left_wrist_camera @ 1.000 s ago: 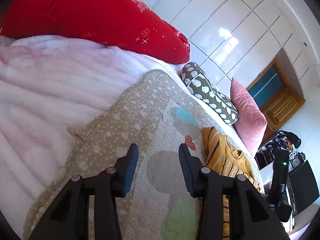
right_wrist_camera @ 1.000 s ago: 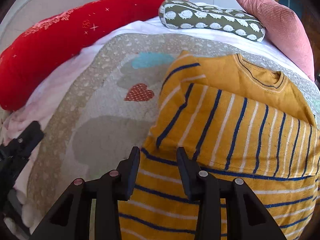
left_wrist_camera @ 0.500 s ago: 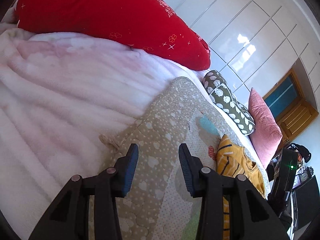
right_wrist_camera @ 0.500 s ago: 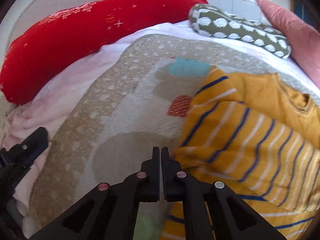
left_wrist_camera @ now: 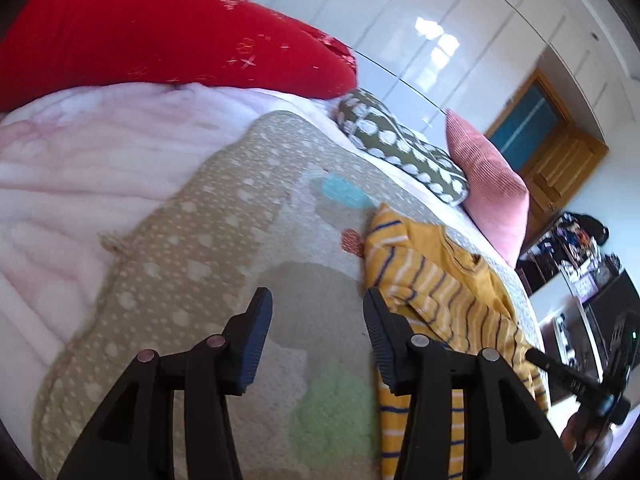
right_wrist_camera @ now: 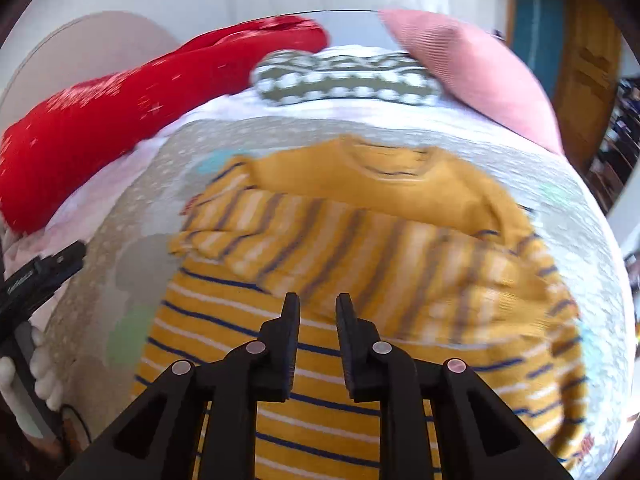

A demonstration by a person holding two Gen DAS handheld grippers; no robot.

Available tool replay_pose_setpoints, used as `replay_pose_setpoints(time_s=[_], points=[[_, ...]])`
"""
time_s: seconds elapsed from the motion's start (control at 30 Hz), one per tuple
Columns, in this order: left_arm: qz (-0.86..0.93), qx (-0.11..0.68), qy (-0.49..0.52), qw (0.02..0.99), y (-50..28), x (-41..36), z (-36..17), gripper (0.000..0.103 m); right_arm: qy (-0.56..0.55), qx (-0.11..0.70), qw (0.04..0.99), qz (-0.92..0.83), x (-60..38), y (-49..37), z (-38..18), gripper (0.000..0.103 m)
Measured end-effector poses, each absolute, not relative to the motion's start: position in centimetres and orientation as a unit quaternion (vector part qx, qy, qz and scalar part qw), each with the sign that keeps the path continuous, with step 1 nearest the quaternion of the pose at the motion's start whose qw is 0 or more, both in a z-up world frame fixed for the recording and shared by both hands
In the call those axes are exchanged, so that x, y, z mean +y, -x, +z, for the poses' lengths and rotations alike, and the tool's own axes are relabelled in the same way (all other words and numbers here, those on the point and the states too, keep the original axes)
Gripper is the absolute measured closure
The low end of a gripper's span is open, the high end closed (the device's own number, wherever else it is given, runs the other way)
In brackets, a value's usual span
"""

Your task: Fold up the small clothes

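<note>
The yellow striped top (right_wrist_camera: 360,240) lies on the dotted quilt (right_wrist_camera: 132,216) and fills the middle and lower part of the right wrist view. Its neck is toward the top of the frame, and one striped part is folded across the body. The picture here is blurred, so the fine folds are hard to read.

The right gripper (right_wrist_camera: 317,312) is at the lower centre, over the striped cloth. Its jaws have just been opening; a narrow gap shows between them and no cloth is in it. Whether the tips touch the top I cannot tell.

In the left wrist view the left gripper (left_wrist_camera: 316,312) is at the lower centre, over the bare quilt (left_wrist_camera: 180,272). Its jaws have just been opening too and stand spread, with nothing between them. The top (left_wrist_camera: 440,292) is at the right of this frame, just beside the right finger.

Behind, a red pillow (left_wrist_camera: 160,28) lies at the upper left, a green dotted pillow (left_wrist_camera: 400,152) and a pink pillow (left_wrist_camera: 488,184) at the upper right. A pink blanket (left_wrist_camera: 80,160) is at the left.
</note>
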State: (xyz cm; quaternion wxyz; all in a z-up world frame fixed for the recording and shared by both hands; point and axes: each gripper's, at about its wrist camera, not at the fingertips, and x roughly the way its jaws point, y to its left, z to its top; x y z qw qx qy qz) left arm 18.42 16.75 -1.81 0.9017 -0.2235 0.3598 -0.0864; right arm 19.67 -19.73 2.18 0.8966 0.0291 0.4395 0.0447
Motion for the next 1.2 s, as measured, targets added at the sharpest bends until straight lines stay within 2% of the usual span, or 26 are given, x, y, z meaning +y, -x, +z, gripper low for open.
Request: replay_pose_setpoints(time_s=[0.1, 0.2, 0.37, 0.43, 0.47, 0.57, 0.63, 0.77, 0.8, 0.83, 0.93, 0.97, 1.0, 1.03, 1.07, 1.1, 1.13, 1.17, 1.2], points=[[-0.118, 0.363, 0.163, 0.91, -16.4, 12.3, -0.7, 0.044, -0.107, 0.423, 0.899, -0.031, -28.2, -18.1, 2.5, 0.083], [-0.145, 0.399, 0.159, 0.891, -14.4, 9.6, -1.4, 0.043, -0.144, 0.422, 0.893, -0.064, -32.8, -18.6, 1.7, 0.076], [-0.128, 0.478, 0.154, 0.855, -9.9, 9.1, -4.6, 0.043, -0.149, 0.455, 0.878, -0.023, -33.0, -21.5, -0.6, 0.075], [-0.113, 0.493, 0.155, 0.849, -8.3, 9.7, -5.1, 0.043, -0.127, 0.473, 0.872, 0.01, -32.4, -22.9, -1.2, 0.093], [-0.11, 0.497, 0.162, 0.846, -7.6, 10.0, -5.2, 0.043, -0.106, 0.472, 0.875, -0.016, -32.6, -23.2, -1.2, 0.096], [-0.107, 0.499, 0.167, 0.844, -6.3, 10.1, -4.8, 0.041, -0.063, 0.455, 0.881, -0.114, -34.6, -22.7, -1.0, 0.096], [-0.111, 0.502, 0.158, 0.843, -5.9, 9.2, -4.7, 0.038, -0.089, 0.429, 0.893, -0.103, -35.8, -20.0, 0.2, 0.093], [-0.141, 0.506, 0.139, 0.839, -4.9, 6.5, -5.0, 0.031, -0.178, 0.442, 0.879, 0.005, -36.9, -11.8, 0.9, 0.061], [-0.145, 0.504, 0.137, 0.84, -4.5, 5.9, -5.1, 0.024, -0.191, 0.446, 0.874, 0.027, -36.8, -9.4, 0.6, 0.054], [-0.145, 0.503, 0.139, 0.84, -4.1, 5.3, -5.3, 0.018, -0.19, 0.45, 0.871, 0.042, -36.4, -7.2, 0.2, 0.051], [-0.134, 0.5, 0.135, 0.845, -3.3, 3.6, -5.8, 0.017, -0.168, 0.463, 0.867, 0.069, -33.8, -1.9, -1.4, 0.048], [-0.126, 0.499, 0.125, 0.848, -3.3, 3.2, -5.9, 0.022, -0.166, 0.466, 0.865, 0.081, -32.8, -0.7, -2.1, 0.048], [-0.112, 0.501, 0.109, 0.851, -3.3, 2.8, -5.8, 0.043, -0.162, 0.467, 0.865, 0.086, -31.9, 0.1, -2.7, 0.048], [-0.093, 0.503, 0.091, 0.855, -3.3, 2.8, -5.6, 0.071, -0.156, 0.466, 0.867, 0.087, -31.1, 0.7, -3.2, 0.048], [-0.086, 0.504, 0.085, 0.855, -3.3, 3.1, -5.3, 0.082, -0.152, 0.464, 0.868, 0.088, -30.3, 1.1, -3.8, 0.048], [-0.101, 0.51, 0.101, 0.849, -3.4, 3.6, -5.1, 0.092, -0.153, 0.465, 0.868, 0.089, -29.6, 1.3, -4.3, 0.056], [-0.106, 0.516, 0.116, 0.842, -3.5, 4.2, -4.9, 0.092, -0.159, 0.462, 0.868, 0.091, -29.1, 1.4, -4.7, 0.07], [-0.104, 0.518, 0.122, 0.84, -3.3, 4.7, -4.7, 0.092, -0.173, 0.463, 0.863, 0.106, -28.9, 1.2, -5.1, 0.095], [-0.101, 0.517, 0.121, 0.842, -3.1, 4.9, -4.4, 0.092, -0.192, 0.467, 0.856, 0.113, -28.7, 1.1, -5.4, 0.095]])
